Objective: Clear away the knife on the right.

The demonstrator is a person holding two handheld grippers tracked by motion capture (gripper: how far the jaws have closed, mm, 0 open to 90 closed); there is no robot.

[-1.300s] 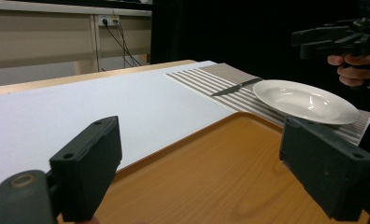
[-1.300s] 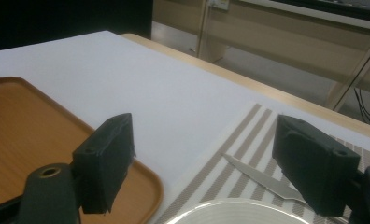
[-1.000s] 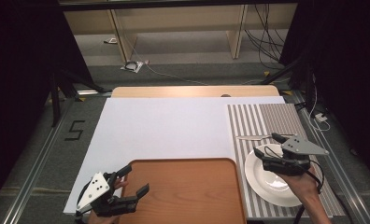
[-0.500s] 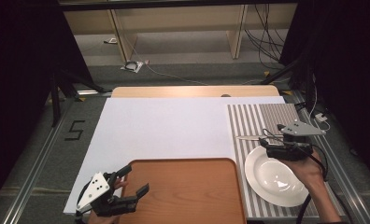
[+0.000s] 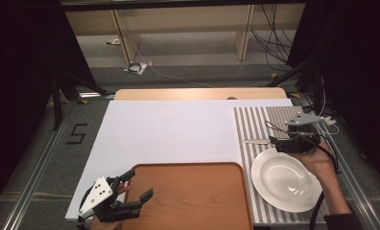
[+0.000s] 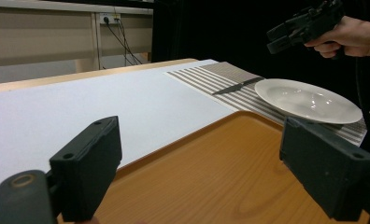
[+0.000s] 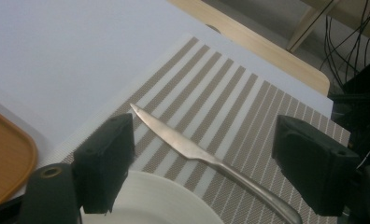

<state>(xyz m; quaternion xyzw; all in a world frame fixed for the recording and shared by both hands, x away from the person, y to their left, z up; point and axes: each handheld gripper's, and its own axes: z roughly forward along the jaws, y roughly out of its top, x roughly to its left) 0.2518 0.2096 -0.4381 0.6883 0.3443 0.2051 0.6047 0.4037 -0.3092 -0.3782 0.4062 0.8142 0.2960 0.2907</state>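
The knife (image 7: pixel 192 150) lies on the striped mat (image 5: pixel 255 125) just beyond the plate (image 5: pixel 286 179) — the right gripper (image 5: pixel 283 142), lifted off the plate since a second ago, is held wide open and empty above it; a pickup seems intended.

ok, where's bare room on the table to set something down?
Free: the white sheet, bounded by the striped placemat on its right and the wooden tray in front; the tray itself is bare too. Crowded: the placemat, with the white plate, the knife and the right gripper hovering open above it.
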